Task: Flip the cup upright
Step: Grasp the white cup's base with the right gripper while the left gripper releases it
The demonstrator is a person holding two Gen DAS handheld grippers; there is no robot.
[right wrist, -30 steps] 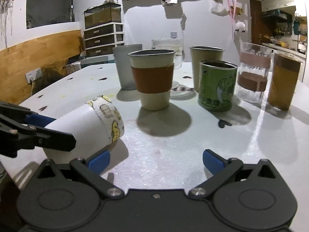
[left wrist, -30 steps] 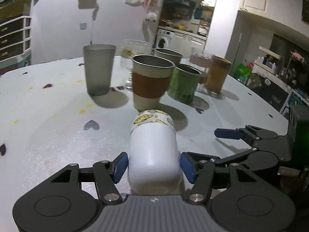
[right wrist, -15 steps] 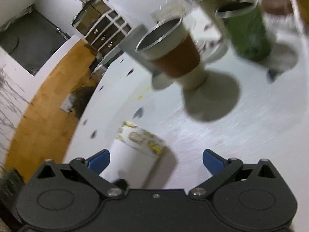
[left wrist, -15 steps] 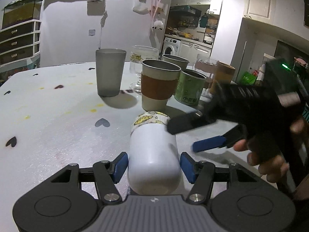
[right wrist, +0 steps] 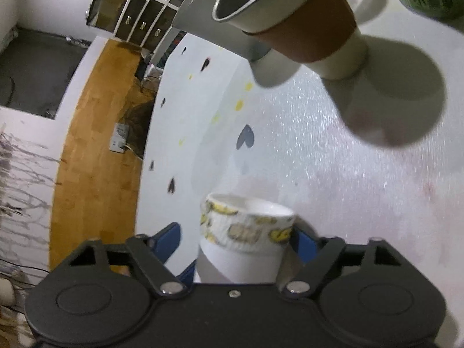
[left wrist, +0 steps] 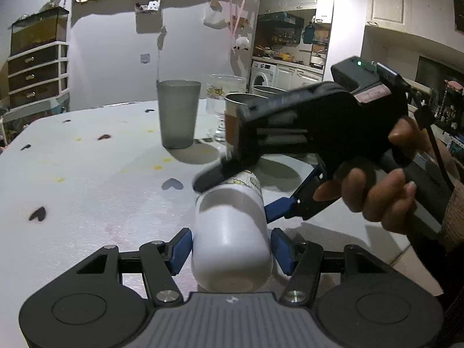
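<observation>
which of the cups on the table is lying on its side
The white cup with the yellow patterned band, lying with its base toward the left claw and the right claw around its rim end. The grey tumbler and brown-sleeved cup stand upright.

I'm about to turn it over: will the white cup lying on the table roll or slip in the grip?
The white cup lies on its round side, so it may roll if nudged. Its wall looks smooth and glossy, so probably slippery. It looks empty, so likely light; the right hand-held gripper brackets its patterned rim.
</observation>
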